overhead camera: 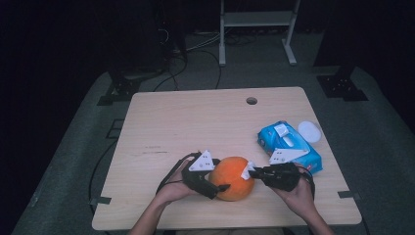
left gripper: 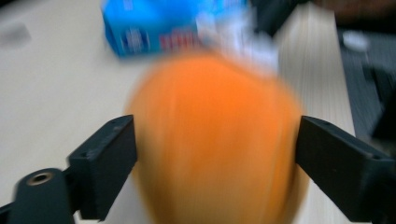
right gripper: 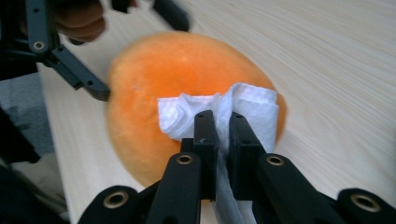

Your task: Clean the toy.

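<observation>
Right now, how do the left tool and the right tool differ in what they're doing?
The left tool has its jaws spread wide around the orange fruit, while the right tool is shut on a white tissue. The left tool flanks the fruit's sides; the right tool presses its tissue onto the fruit's top. Both meet at the same fruit on the table.

Far tabletop (overhead camera: 195, 117) open; wipes pack (overhead camera: 288, 144) blocks right
</observation>
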The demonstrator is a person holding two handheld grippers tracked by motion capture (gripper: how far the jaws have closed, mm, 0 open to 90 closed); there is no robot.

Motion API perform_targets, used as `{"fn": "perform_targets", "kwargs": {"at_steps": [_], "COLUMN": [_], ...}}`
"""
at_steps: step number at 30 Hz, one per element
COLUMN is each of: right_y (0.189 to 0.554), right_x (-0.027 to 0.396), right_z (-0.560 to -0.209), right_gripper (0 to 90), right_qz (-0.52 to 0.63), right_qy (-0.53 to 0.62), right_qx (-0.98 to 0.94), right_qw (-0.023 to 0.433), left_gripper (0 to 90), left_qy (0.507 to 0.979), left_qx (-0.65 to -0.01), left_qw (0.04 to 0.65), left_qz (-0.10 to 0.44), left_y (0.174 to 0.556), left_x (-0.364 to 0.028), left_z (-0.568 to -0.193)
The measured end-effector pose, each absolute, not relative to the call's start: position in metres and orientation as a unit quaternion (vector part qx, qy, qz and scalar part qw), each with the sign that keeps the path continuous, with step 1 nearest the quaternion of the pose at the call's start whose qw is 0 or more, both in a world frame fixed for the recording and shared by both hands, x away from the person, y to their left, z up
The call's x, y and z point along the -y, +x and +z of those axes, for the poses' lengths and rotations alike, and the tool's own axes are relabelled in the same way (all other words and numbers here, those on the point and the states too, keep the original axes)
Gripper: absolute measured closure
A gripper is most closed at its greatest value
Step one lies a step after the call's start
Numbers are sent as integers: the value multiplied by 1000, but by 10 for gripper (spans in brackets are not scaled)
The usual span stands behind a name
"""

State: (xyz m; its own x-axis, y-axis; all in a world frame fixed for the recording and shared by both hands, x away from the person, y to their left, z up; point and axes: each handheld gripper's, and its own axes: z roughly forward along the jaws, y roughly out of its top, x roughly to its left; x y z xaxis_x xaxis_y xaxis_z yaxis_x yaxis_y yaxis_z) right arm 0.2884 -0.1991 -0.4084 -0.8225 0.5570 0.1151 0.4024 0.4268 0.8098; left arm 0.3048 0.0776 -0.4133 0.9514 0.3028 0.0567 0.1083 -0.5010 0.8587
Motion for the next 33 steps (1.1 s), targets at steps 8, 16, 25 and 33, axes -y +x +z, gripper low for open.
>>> {"fn": "perform_targets", "kwargs": {"at_steps": [8,16,25,33], "right_y": [288,300,312,311], "right_x": [187,194,201,204], "right_z": [-411,-424,-426,-426], "right_gripper": [828,828,827,828], "right_qz": [455,450,482,479], "right_qy": [273,301,325,328], "right_qx": [-844,-840,-814,-814], "right_qw": [75,43,19,12], "left_gripper": [300,305,287,276], "left_qy": [876,877,879,876], "left_qx": [-103,-94,-62,-68], "left_qw": [461,467,469,473], "left_qz": [98,65,56,69], "left_y": [304,306,299,300], "left_x": [-81,-89,-83,-80], "left_z": [-422,-423,-423,-425]}}
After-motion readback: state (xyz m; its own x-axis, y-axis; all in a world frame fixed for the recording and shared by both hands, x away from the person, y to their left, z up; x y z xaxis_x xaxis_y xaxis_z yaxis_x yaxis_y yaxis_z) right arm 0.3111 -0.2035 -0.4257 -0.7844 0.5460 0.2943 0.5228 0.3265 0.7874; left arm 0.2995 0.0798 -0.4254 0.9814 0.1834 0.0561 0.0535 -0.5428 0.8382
